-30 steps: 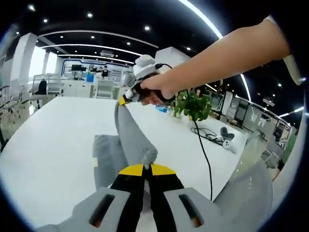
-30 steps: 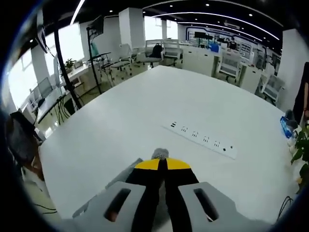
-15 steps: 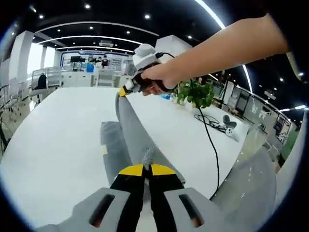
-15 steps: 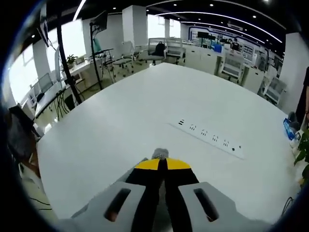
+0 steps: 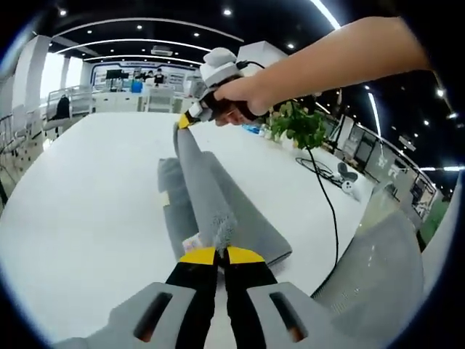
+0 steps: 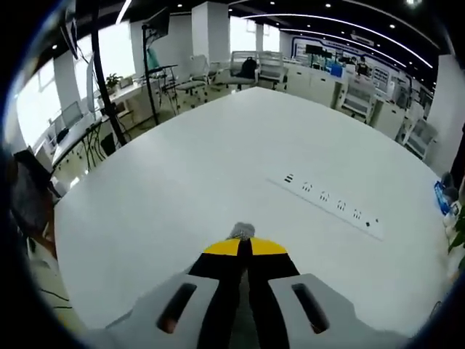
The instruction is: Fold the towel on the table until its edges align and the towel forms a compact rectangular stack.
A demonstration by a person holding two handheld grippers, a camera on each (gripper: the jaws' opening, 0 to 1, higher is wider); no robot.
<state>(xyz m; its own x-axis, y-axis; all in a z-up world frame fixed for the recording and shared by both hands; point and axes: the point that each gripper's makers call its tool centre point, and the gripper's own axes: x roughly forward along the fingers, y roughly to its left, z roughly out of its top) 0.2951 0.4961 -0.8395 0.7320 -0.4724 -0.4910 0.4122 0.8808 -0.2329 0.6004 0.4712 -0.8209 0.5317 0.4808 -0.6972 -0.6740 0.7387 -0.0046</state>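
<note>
Left tool (image 5: pixel 216 254): your jaws are pressed together on a tuft of the towel (image 5: pixel 211 203) — a grey edge sticks up just past the yellow tips.

Right tool (image 6: pixel 243 247): clenched too, with a small grey nub of towel poking out between its yellow tips in the right gripper view. From the left gripper view you see this tool (image 5: pixel 190 118) up ahead, held in your hand (image 5: pixel 236 102), gripping the far end of the same edge.

Towel: grey, and the edge you hold runs as a raised ridge from one tool to the other. The rest lies on the bench (image 5: pixel 80 196) below — one flap spread flat to the right of the ridge, another layer showing to its left.

Bench: white and broad. In the right gripper view a white power strip (image 6: pixel 330 206) lies on it, well apart from your tool.

Cable (image 5: pixel 328 211): black, it drops from your right hand and trails down across the bench's right side.

Plant (image 5: pixel 298 125): green, standing on the bench beyond your hand.
</note>
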